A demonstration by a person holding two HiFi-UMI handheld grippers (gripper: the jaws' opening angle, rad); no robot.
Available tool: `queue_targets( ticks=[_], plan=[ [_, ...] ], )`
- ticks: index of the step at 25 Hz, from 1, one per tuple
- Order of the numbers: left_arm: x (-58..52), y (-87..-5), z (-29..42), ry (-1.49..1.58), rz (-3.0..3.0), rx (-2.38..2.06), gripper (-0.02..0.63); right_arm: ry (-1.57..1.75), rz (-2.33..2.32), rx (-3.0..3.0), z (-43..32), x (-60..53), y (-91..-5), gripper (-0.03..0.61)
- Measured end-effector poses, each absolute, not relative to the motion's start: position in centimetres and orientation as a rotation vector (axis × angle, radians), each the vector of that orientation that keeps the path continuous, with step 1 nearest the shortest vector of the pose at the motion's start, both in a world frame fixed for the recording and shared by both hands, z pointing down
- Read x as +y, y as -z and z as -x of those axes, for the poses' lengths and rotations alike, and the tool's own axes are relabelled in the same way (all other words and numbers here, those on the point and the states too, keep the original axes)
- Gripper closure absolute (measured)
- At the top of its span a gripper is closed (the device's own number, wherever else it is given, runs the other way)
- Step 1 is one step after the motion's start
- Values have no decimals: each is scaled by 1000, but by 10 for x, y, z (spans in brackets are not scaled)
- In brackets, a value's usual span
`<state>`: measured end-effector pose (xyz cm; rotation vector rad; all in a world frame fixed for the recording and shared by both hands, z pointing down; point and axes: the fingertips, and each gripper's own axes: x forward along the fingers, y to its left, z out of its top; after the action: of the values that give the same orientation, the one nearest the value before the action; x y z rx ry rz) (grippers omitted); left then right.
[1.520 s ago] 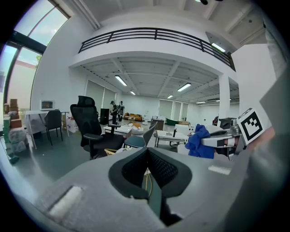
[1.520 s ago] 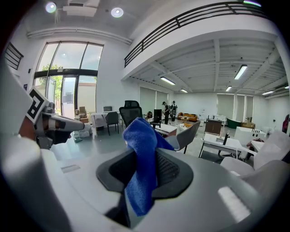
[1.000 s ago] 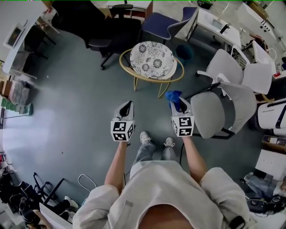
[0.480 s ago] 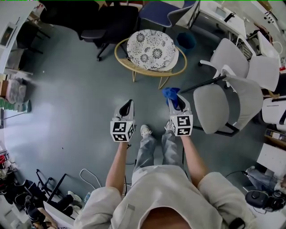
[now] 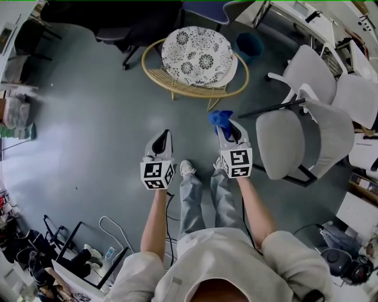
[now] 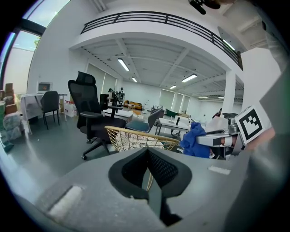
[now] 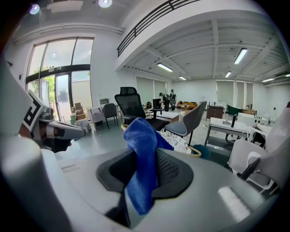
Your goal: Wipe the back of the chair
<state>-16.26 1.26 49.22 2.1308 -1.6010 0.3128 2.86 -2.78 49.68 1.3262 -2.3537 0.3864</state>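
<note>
My right gripper [image 5: 226, 125] is shut on a blue cloth [image 5: 220, 118], which bunches out past its tip. In the right gripper view the cloth [image 7: 143, 158] hangs between the jaws. A grey office chair [image 5: 282, 145] stands just to the right of that gripper, its back [image 5: 334, 137] facing away from me. My left gripper [image 5: 163, 139] is shut and holds nothing; it hovers over bare floor, level with the right one. A rattan chair [image 5: 195, 59] with a patterned cushion stands ahead of both grippers, also seen as the wicker chair [image 6: 136, 139] in the left gripper view.
A second white chair [image 5: 310, 71] and desks [image 5: 307, 17] crowd the right side. A black office chair [image 5: 112, 23] stands at the back left. Cables [image 5: 112, 227] lie on the floor behind my left side. My feet [image 5: 188, 169] are just below the grippers.
I have stepped forward: the rattan chair and the grey chair have shifted in the head view, and both grippers sit slightly lower and more to the left. Both stay shut.
</note>
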Motion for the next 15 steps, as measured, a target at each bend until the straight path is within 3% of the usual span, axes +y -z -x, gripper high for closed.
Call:
queue_targets(
  ticks=[15],
  plan=[
    [5,-572,204,-318,-2019,-1678,612,-427,-1209,-2421,32,-52,-575,473]
  ],
)
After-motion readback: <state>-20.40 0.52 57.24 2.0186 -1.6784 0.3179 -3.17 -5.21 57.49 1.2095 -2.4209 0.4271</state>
